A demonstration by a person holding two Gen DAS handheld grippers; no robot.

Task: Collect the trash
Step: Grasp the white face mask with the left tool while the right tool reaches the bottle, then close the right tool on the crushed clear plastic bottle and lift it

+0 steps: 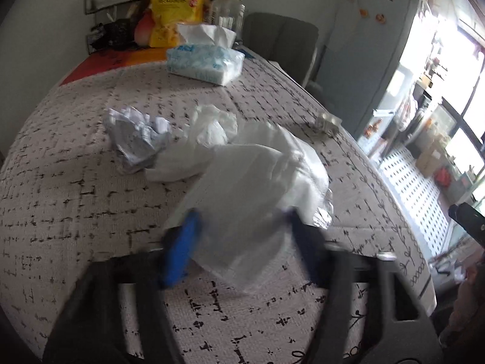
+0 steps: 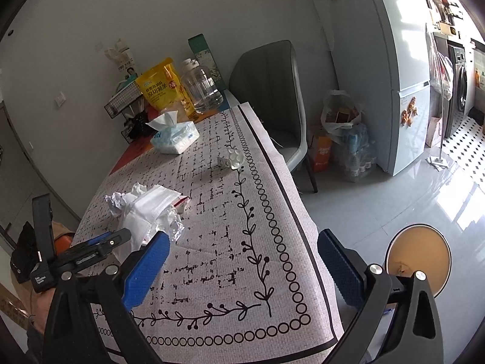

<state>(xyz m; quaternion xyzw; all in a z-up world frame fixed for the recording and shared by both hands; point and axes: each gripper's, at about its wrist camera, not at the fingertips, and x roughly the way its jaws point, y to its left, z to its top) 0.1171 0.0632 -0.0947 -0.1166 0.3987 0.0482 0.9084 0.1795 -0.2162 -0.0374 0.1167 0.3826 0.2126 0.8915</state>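
My left gripper [image 1: 242, 236] has its blue pads on either side of a white face mask [image 1: 242, 200]; the view is blurred, so I cannot tell if it grips. The mask lies on a heap of trash on the table: a white tissue [image 1: 209, 127], a crumpled paper ball [image 1: 136, 133] and clear plastic wrap [image 1: 322, 212]. The heap also shows in the right wrist view [image 2: 148, 209], with the left gripper [image 2: 106, 242] at it. A foil pill blister [image 2: 232, 158] lies apart near the table's right edge. My right gripper [image 2: 242, 270] is open and empty above the table's near corner.
A patterned cloth [image 2: 242, 212] covers the table. At the back stand a tissue pack [image 2: 174, 138], a yellow snack bag [image 2: 160, 86], a clear jar [image 2: 201, 89] and a wire basket [image 2: 122, 103]. A grey chair [image 2: 272, 97], bags [image 2: 342, 133], a fridge [image 2: 403, 75] and a round tan bin [image 2: 418, 256] are on the right.
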